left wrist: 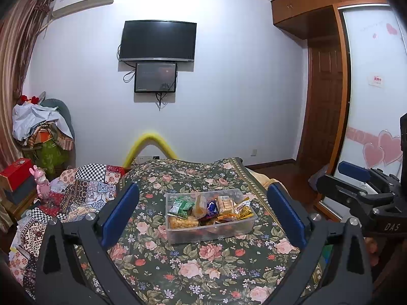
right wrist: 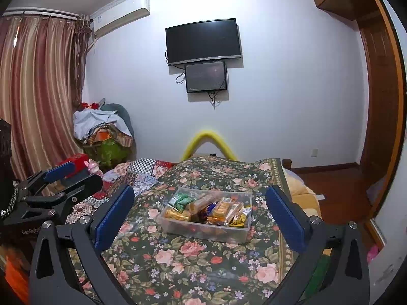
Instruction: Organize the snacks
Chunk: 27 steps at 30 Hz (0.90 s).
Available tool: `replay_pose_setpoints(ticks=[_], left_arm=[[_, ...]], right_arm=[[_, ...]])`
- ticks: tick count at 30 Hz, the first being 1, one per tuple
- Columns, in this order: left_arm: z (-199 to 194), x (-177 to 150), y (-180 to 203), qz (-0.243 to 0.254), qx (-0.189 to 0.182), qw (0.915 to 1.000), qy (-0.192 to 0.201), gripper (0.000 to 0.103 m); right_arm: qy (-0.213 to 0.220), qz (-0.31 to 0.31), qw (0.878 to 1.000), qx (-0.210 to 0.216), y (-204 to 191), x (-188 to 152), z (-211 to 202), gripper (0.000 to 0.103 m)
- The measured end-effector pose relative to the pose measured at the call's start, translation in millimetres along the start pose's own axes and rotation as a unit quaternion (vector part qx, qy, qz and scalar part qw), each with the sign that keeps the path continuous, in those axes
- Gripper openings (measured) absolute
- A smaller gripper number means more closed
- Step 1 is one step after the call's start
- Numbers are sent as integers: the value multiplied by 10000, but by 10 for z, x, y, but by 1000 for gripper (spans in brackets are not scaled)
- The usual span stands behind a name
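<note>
The left gripper [left wrist: 203, 216] and right gripper [right wrist: 201, 216] both stand released, jaws wide, nothing between them. Ahead of both, centred between their pads, a clear plastic box [left wrist: 178, 236] of snack packets [left wrist: 182, 207] sits on a floral bedspread [left wrist: 178, 272]. The box looks light, stiff and smooth-walled; its rim seems the best hold. Lower packets are buried and unreadable.

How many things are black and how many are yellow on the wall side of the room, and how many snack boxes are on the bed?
Black flat screens on the wall: 2, the large television and the smaller screen under it
Yellow bent foam tubes behind the bed: 1
Clear plastic boxes of snack packets on the flowered bedspread: 1
Total: 4
</note>
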<state>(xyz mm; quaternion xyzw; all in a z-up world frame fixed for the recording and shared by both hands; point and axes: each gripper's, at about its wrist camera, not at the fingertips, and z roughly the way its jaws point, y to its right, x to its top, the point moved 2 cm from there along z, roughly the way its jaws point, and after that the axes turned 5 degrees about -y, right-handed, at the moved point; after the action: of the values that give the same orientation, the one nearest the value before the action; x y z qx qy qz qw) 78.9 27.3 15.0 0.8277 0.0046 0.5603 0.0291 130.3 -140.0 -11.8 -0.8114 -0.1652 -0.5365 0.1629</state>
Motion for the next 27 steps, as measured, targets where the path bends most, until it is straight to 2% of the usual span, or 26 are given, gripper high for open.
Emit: replay_pose_setpoints(ticks=[27], left_arm=[[-17, -21, 119, 122, -32, 9999, -8, 103]], right_arm=[[-37, 85, 10000, 32, 7, -28, -25, 103]])
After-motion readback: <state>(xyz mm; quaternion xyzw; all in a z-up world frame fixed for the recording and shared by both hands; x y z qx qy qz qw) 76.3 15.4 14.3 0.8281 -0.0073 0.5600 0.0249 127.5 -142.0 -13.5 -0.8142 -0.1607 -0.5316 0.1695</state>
